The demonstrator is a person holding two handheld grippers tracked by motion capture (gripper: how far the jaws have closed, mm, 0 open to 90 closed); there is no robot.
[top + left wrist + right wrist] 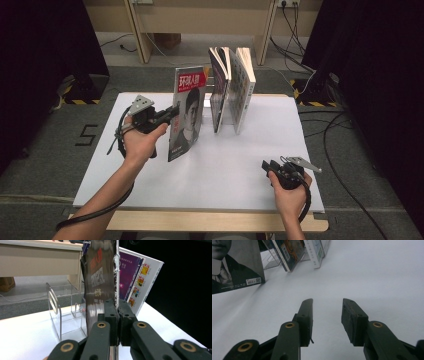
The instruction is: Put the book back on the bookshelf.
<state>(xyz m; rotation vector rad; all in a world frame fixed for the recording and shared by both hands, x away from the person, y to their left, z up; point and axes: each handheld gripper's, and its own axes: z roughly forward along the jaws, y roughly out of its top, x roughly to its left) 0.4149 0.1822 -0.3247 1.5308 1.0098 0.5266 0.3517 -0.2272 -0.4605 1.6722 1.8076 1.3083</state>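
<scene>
A black-and-white magazine (187, 112) with a red title band stands upright on the white table (225, 165), held by its spine edge. My left gripper (172, 114) is shut on that edge; in the left gripper view the jaws pinch the magazine (101, 282) between them. Two more books (232, 87) lean in a clear acrylic rack (63, 312) behind it. My right gripper (269, 166) rests low over the table at the front right, its jaws (327, 315) open with nothing between them. The magazine's lower corner (234, 270) and the books' bottoms (297, 252) show ahead of it.
The table's front edge has a wooden lip (210, 220). Cables (345, 165) trail on the floor to the right, and black curtains flank both sides. A wooden frame (140, 30) stands behind the table.
</scene>
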